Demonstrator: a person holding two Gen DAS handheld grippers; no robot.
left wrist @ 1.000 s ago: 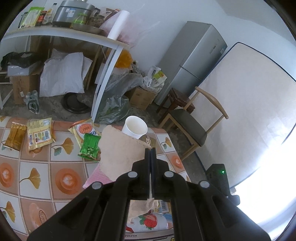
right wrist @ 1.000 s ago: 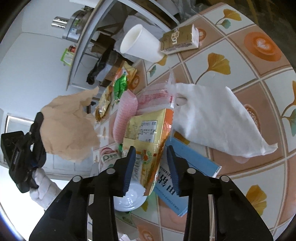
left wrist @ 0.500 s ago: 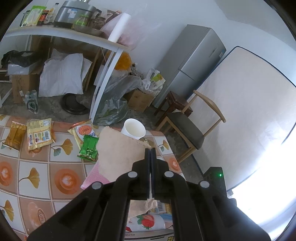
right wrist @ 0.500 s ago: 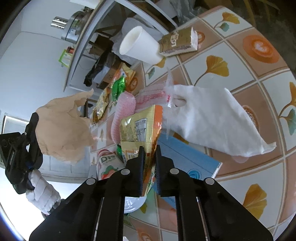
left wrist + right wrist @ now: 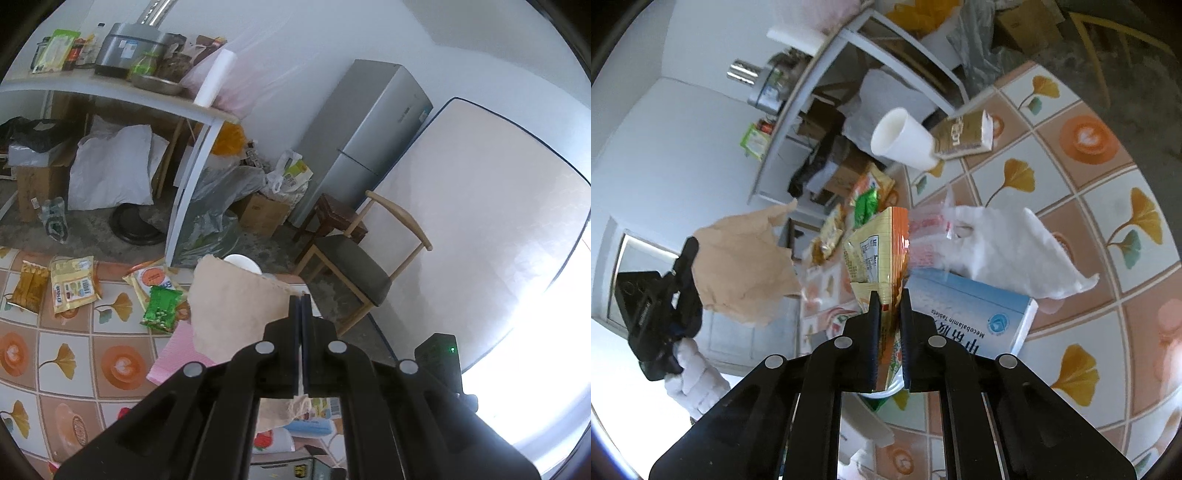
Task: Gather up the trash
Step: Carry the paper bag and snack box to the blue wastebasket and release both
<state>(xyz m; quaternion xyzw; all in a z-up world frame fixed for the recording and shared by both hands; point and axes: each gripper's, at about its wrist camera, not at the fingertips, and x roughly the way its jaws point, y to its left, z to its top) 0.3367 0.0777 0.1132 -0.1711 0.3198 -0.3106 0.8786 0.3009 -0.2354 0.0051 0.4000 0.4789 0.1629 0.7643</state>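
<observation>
A crumpled brown paper [image 5: 746,266] is pinched in the fully closed left claw [image 5: 301,306], held clear of the table [image 5: 1082,184] by a white-gloved hand [image 5: 694,380]. A yellow snack packet [image 5: 879,254] is clamped between the pads of the right claw [image 5: 888,302], lifted above a blue tablet box [image 5: 975,317]. Just right of the packet, a white tissue [image 5: 1012,251] is spread over a clear wrapper [image 5: 927,240]. Farther off, a white paper cup [image 5: 901,138] is seen lying beside a brown carton [image 5: 964,134].
</observation>
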